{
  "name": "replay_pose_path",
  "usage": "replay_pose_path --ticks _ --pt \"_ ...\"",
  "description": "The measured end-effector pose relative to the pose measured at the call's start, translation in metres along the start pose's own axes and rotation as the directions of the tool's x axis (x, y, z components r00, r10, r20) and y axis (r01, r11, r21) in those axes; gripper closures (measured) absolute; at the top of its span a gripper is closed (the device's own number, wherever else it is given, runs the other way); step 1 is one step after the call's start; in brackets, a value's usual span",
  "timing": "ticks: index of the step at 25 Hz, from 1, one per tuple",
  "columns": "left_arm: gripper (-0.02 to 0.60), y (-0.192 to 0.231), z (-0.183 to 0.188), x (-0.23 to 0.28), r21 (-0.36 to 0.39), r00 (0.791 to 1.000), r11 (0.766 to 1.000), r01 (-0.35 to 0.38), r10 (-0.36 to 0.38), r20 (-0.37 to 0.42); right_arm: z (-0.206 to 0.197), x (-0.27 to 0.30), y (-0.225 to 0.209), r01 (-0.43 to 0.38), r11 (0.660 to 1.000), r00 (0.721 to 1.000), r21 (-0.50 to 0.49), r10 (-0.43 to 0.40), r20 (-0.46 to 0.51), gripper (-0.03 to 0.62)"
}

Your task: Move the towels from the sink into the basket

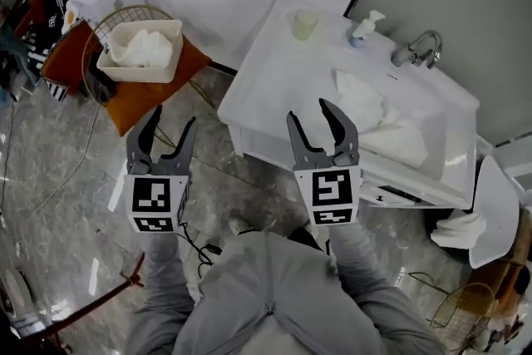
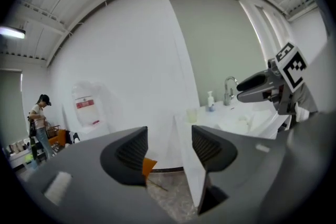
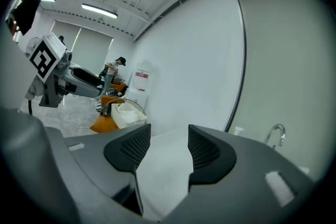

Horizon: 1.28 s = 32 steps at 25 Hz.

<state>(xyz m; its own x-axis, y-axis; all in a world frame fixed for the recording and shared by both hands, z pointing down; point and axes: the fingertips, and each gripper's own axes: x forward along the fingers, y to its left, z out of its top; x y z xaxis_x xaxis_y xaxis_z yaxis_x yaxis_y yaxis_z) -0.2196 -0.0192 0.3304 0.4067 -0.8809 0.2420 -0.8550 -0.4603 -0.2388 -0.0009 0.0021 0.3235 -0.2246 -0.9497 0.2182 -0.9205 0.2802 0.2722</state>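
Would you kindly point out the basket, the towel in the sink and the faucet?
basket (image 1: 138, 72), head view, on its front wall.
towel in the sink (image 1: 366, 103), head view, on its crumpled middle.
faucet (image 1: 405, 56), head view, on its base.

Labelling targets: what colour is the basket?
The basket is cream white; head view shows it best.

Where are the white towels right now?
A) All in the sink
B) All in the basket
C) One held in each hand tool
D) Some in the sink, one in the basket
D: crumpled towels lie in the sink, and a white towel sits in the basket. The left tool and right tool have their jaws apart and hold nothing.
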Motion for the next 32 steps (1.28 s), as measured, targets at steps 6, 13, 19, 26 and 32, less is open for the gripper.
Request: replay_pose_path --ticks 6,13,19,26,32 --pt "0.285 -0.099 0.041 0.039 0.031 0.996 0.996 0.083 -0.084 0.027 -0.044 -0.059 -0.096 0.096 0.995 0.995 0.041 -0.095 -0.026 0.388" --pt "0.286 -0.234 0.079 0.065 0.063 0.985 0.985 0.163 -0.166 0.042 -0.099 -0.135 -0.196 0.153 0.986 0.987 0.070 -0.150 -0.050 0.388" --pt "0.285 -0.330 0.106 0.083 0.111 0.969 0.965 0.239 -0.244 0.032 -0.144 -0.186 -0.263 0.210 0.972 0.976 0.109 -0.202 -0.084 0.388" --pt "0.285 -0.400 0.117 0.111 0.163 0.937 0.924 0.345 -0.348 -0.013 -0.187 -0.225 -0.313 0.299 0.943 0.947 0.143 -0.276 -0.164 0.388" --pt "0.285 -0.442 0.107 0.150 0.179 0.893 0.875 0.450 -0.443 -0.080 -0.222 -0.233 -0.343 0.363 0.923 0.913 0.128 -0.326 -0.244 0.388"
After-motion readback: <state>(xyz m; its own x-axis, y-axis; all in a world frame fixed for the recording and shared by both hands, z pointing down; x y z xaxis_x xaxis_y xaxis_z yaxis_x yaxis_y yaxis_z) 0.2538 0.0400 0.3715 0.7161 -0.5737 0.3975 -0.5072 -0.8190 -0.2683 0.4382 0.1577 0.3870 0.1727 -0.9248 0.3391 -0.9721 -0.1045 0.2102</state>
